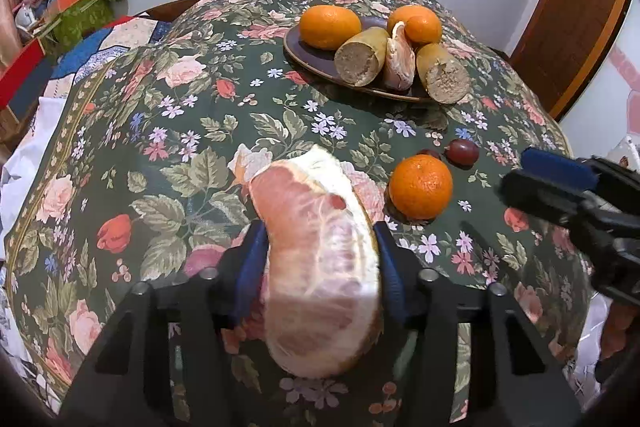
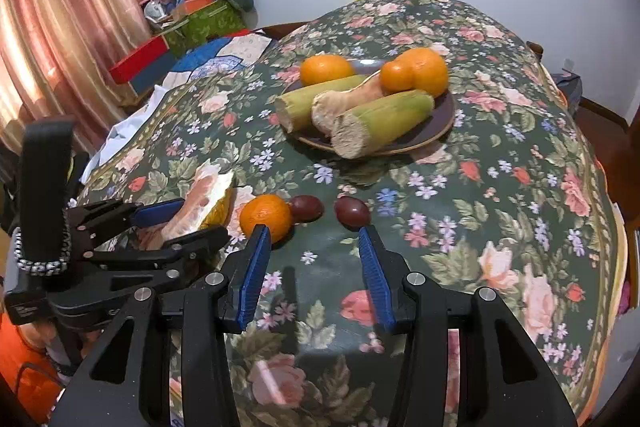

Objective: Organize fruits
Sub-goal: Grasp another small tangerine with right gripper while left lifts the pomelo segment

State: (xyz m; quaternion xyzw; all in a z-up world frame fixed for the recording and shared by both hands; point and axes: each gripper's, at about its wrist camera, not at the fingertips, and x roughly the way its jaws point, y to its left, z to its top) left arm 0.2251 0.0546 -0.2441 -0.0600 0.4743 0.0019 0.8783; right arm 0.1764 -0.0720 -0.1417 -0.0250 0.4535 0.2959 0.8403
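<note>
Pomelo wedge (image 1: 320, 267) is pinched in my left gripper (image 1: 320, 247), blue pads (image 1: 252, 263) pressed against both flanks. Its long axis runs straight out along the fingers, pointed tip forward toward the plate (image 1: 316, 61). From the right wrist view the wedge (image 2: 200, 203) looks lifted or just grazing the floral tablecloth (image 1: 180, 99); can't tell which.

Plate sits ahead and slightly right of the left gripper, well apart. On it: two sugarcane chunks (image 1: 360, 59), another peeled pomelo piece (image 1: 400, 61) between them, three mandarins (image 1: 330, 27) behind. Open room looks thin; the near-left rim is the barest part, I judge.

Loose on the cloth: one mandarin (image 1: 421, 186) just right of the wedge, two dark red grapes (image 1: 462, 151) beyond it.

My right gripper (image 2: 316, 259) is spread wide, holding nothing, fingers aimed between the loose mandarin (image 2: 265, 217) and the nearer grape (image 2: 352, 211). It's the closer tool for those three.

Key relation: the wedge already points at the plate, so the left carry is a straight push forward with a slight right bias, passing left of the loose mandarin. Risk as I see it: the soft wedge deforming under the pinch.
</note>
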